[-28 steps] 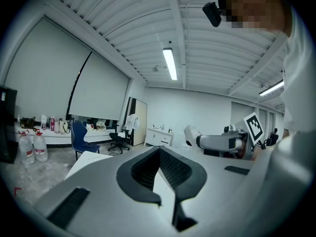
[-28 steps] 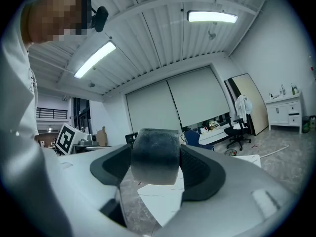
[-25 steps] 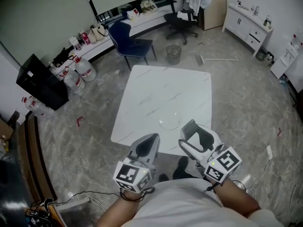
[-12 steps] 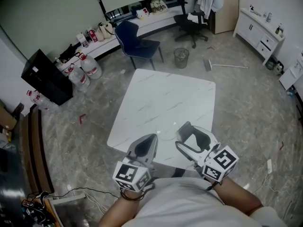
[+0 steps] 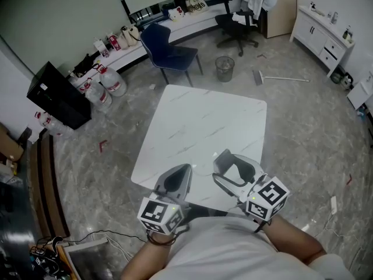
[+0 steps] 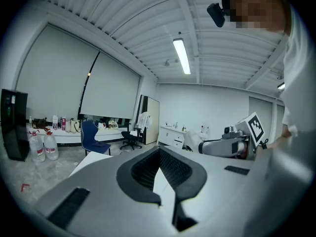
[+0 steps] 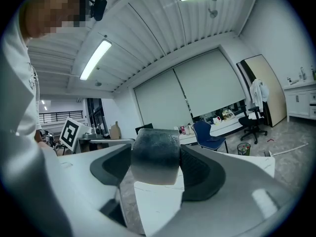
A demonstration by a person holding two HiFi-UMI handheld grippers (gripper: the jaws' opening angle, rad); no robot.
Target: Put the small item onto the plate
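A clear glass plate [image 5: 201,168] lies near the front edge of the white marble table [image 5: 204,118], faint and partly hidden between my two grippers. My right gripper [image 5: 228,165] hovers over the table's front right part, just right of the plate. It is shut on the small item [image 7: 154,154], a stubby grey cylinder, dark on top and pale below, that fills the gap between the jaws. My left gripper [image 5: 178,175] is held over the front edge, left of the plate. Its jaws [image 6: 159,152] are shut with nothing between them.
A blue chair [image 5: 166,48] stands behind the table, with a wire bin [image 5: 224,67] and a black office chair [image 5: 236,25] further right. Water bottles [image 5: 111,81] and a black cabinet [image 5: 55,98] sit at the left. A broom [image 5: 280,77] lies on the floor.
Both grippers have drifted slightly forward over the table's front edge. The plate now lies closer between them. Neither grip has changed.
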